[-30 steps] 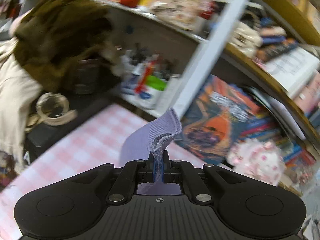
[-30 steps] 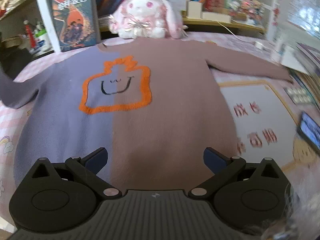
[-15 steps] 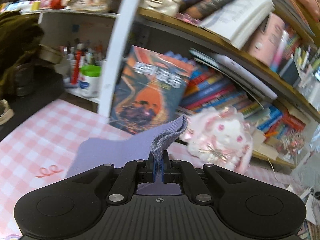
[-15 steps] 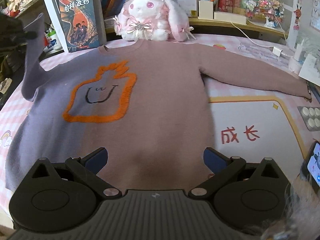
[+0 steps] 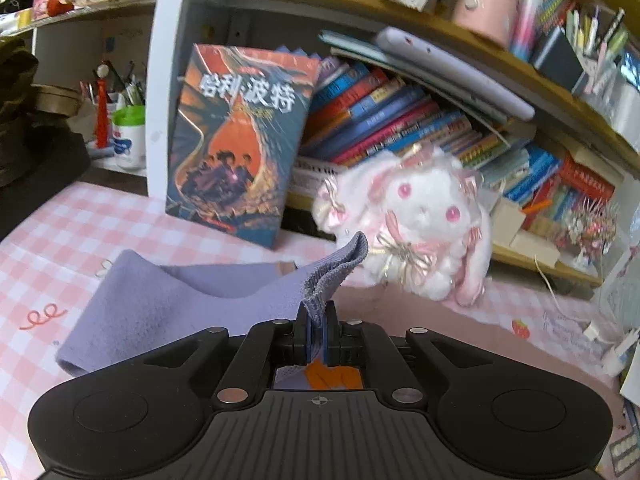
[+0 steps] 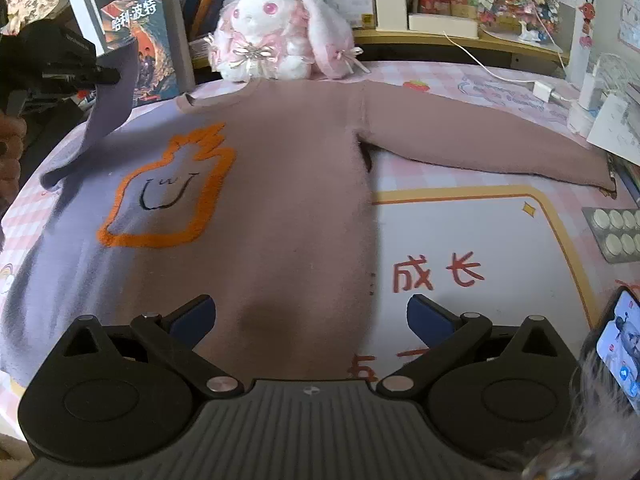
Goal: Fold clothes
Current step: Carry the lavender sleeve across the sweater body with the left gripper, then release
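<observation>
Lilac cuff of one sweater sits clamped in left jaws; right jaws gape, holding nothing.

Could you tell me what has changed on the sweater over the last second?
The left claw, shut on the purple sleeve cuff, has carried it up off the table and inward over the sweater body, toward the orange design. The right claw stayed open, hovering above the hem, holding nothing. The pink sleeve remains spread flat, and the plush rabbit has not moved.
</observation>
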`<state>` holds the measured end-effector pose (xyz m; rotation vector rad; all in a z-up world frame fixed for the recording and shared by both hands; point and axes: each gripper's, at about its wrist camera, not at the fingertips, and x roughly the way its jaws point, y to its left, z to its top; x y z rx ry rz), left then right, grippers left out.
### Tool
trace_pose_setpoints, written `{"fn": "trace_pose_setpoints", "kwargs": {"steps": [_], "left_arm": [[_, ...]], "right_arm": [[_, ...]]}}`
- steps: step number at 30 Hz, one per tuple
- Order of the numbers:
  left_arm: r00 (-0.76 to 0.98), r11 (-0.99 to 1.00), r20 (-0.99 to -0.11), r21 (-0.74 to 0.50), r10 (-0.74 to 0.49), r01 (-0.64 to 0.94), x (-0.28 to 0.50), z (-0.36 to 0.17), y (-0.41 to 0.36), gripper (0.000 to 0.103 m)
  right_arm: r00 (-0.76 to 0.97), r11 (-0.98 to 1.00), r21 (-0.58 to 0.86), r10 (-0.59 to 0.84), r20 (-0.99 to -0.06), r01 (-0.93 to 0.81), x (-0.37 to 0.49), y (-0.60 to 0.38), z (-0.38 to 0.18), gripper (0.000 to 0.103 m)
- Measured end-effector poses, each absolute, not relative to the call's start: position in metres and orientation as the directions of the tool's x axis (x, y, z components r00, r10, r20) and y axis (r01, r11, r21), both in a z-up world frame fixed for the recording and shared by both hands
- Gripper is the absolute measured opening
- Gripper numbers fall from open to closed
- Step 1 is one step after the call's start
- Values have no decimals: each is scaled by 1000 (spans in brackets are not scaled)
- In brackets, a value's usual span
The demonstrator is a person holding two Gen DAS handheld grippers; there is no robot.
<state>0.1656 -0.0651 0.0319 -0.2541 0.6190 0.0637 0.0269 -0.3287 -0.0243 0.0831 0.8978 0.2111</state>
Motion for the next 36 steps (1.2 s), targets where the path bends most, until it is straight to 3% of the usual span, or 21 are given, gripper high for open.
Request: {"fn": "trace_pose_setpoints", "kwargs": {"steps": [34,36], "left_arm": [[739,967,-648,-255,-182,15,201,-12,-153,5],[731,966,-654,-258,-195,27,205,-12,-154,11]], "right_arm": [[571,989,130,150,-807,-77,17,-358,-35,103],[569,989,127,150,-809,-80,15,-357,-36,103]]}}
